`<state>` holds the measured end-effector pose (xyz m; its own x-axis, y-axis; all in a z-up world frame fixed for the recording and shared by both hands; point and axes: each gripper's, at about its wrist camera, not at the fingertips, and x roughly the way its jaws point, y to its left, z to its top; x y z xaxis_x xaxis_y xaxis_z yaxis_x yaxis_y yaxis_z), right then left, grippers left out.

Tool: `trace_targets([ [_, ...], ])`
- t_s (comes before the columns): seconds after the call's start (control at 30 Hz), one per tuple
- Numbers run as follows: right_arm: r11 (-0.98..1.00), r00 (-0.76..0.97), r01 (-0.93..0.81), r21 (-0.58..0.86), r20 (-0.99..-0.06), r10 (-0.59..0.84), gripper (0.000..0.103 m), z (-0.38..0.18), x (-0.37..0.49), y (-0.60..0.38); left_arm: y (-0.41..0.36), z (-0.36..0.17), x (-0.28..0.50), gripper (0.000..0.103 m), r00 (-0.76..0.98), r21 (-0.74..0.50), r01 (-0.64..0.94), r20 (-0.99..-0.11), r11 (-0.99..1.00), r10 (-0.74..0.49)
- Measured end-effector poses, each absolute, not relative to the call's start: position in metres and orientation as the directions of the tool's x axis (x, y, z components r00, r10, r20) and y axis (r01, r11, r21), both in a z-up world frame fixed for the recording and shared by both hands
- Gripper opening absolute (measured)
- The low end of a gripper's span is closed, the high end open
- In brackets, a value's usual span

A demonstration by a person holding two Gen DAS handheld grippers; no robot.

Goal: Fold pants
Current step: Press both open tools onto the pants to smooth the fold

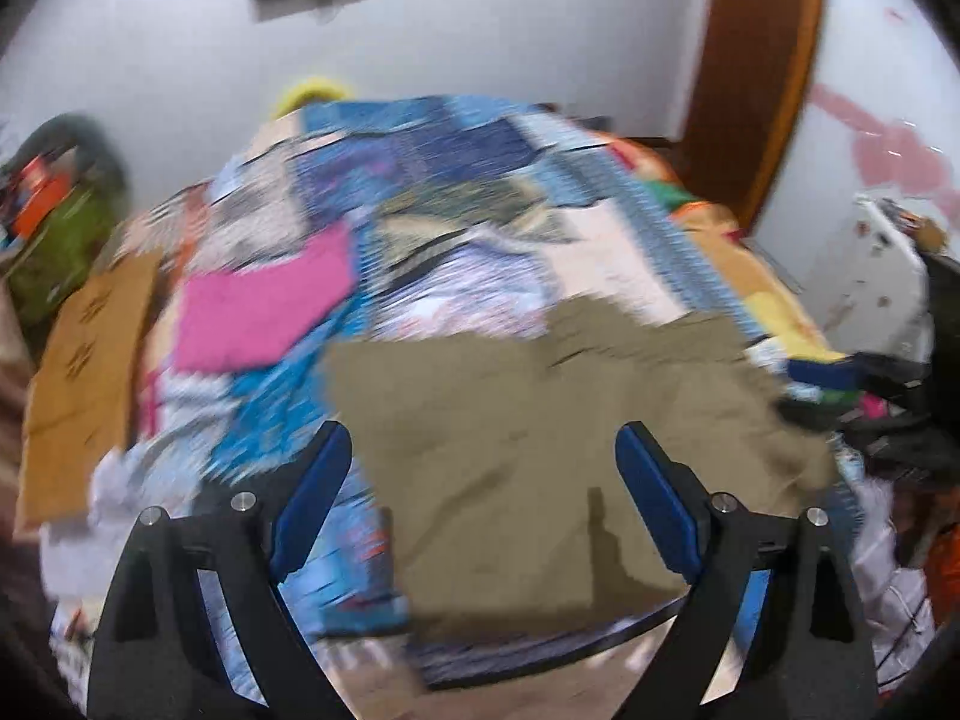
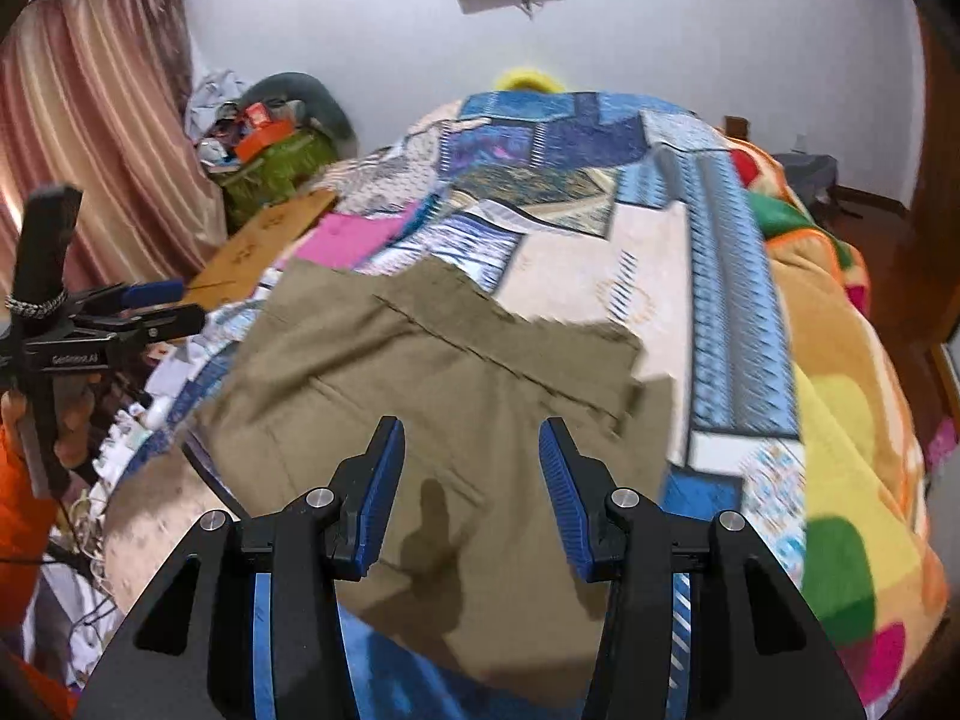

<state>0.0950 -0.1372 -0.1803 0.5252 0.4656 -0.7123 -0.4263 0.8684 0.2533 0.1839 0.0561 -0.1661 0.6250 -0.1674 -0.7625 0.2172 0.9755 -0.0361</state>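
Left gripper [image 1: 483, 450]: jaws spread wide, empty, poised above khaki pants [image 1: 540, 450] lying flat on patchwork bedspread [image 1: 456, 180]. Right gripper [image 2: 471, 450]: jaws likewise parted, gripping nothing, pants [image 2: 432, 372] spread beneath and ahead between the fingers; pink cloth [image 2: 354, 234] beyond.

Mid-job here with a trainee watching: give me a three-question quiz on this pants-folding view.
1. True or false: the left gripper is clamped on the pants.
2. What colour is the cloth lying beyond the pants? A) pink B) black C) white
3. Fill in: the pants lie on a patchwork ____.

Key: 1 false, both the left gripper and the right gripper are open and hold nothing; 2 A; 3 quilt.
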Motion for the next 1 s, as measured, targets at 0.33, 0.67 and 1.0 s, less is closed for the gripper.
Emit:
trace_targets([
  [0.33, 0.852, 0.426, -0.423, 0.308, -0.762, 0.487, 0.045, -0.22, 0.101, -0.132, -0.013, -0.234, 0.213, 0.059, 0.479, -0.014, 0.342, -0.858, 0.94, -0.187],
  [0.67, 0.856, 0.432, -0.432, 0.286, -0.767, 0.474, 0.047, -0.218, 0.068, -0.15, 0.013, -0.231, 0.179, 0.06, 0.512, 0.001, 0.322, -0.841, 0.947, -0.173],
  [1.0, 0.902, 0.499, -0.383, 0.198, -0.778, 0.383, 0.054, -0.199, 0.059, -0.168, 0.088, -0.214, 0.171, 0.066, 0.53, -0.039, 0.116, -0.843, 0.993, -0.095],
])
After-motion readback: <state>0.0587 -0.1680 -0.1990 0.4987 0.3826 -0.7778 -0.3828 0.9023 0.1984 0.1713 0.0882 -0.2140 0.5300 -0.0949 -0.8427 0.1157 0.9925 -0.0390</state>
